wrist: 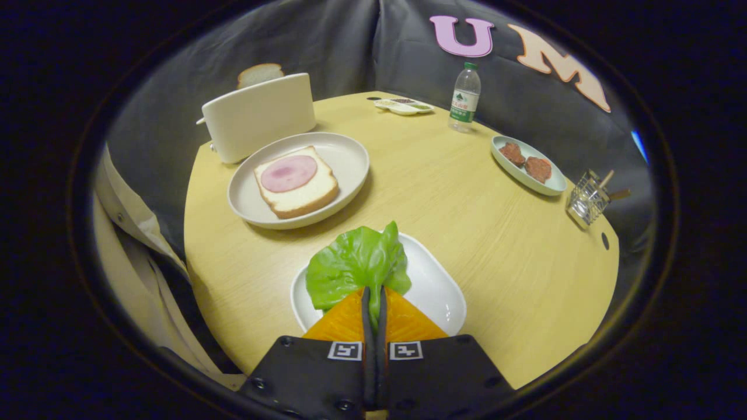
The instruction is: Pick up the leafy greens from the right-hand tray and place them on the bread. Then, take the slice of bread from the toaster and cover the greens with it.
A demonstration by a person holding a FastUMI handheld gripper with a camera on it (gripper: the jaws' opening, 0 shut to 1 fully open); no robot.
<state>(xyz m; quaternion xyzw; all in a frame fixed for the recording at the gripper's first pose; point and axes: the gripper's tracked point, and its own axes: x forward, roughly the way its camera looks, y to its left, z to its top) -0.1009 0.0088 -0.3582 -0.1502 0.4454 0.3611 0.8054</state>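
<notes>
The greens (356, 265) sit pinched at their near edge between the two fingers of the claw (373, 297), above a white tray (435, 289) on the worktop (467, 204); whether they are lifted clear of it is hard to tell. Beyond, a plate (344, 154) carries bread (303, 195) topped with ham (288, 173). Behind it, a slice (259, 73) stands in the toaster (257, 116).

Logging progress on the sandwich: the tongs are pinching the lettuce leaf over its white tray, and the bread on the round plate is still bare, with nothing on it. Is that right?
Not quite. The gripper view shows the bread on the round plate already carries a pink slice of ham. The rest holds: the tongs are shut on the lettuce leaf over its white tray.
</notes>
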